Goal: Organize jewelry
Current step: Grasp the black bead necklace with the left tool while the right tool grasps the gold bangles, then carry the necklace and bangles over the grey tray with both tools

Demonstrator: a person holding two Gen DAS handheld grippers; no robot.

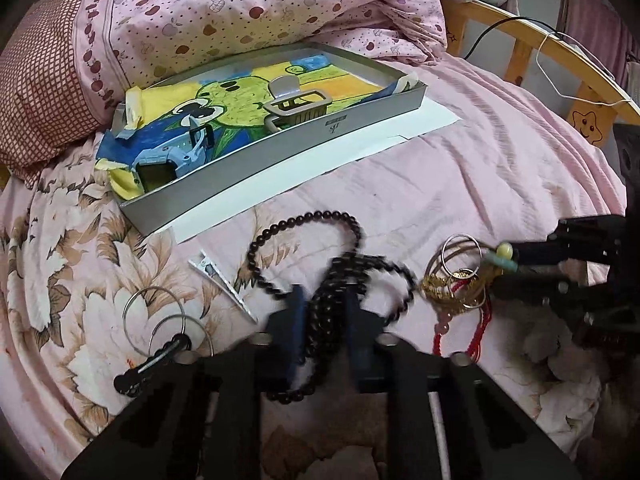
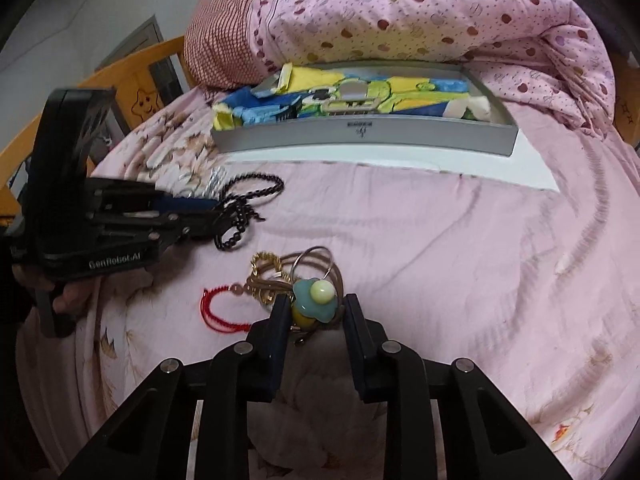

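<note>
A dark bead necklace (image 1: 316, 236) lies looped on the pink bedspread; my left gripper (image 1: 322, 300) is closed around its strands, also shown in the right wrist view (image 2: 208, 216). My right gripper (image 2: 314, 308) is open around a teal flower hair tie with a pale bead (image 2: 316, 300), on a pile of gold rings and bangles (image 2: 296, 272) with a red cord bracelet (image 2: 216, 308). The pile shows in the left wrist view (image 1: 460, 276). A grey tray (image 1: 256, 168) lined with a cartoon drawing holds a beige hair claw (image 1: 296, 106) and a blue clip (image 1: 172, 156).
A silver hair clip (image 1: 224, 284) and a key ring set (image 1: 160, 320) lie left of the necklace. White paper (image 1: 320, 168) sits under the tray. A folded pink quilt (image 1: 240, 16) and pillow are behind it. A wooden bed rail (image 1: 560, 60) runs at the right.
</note>
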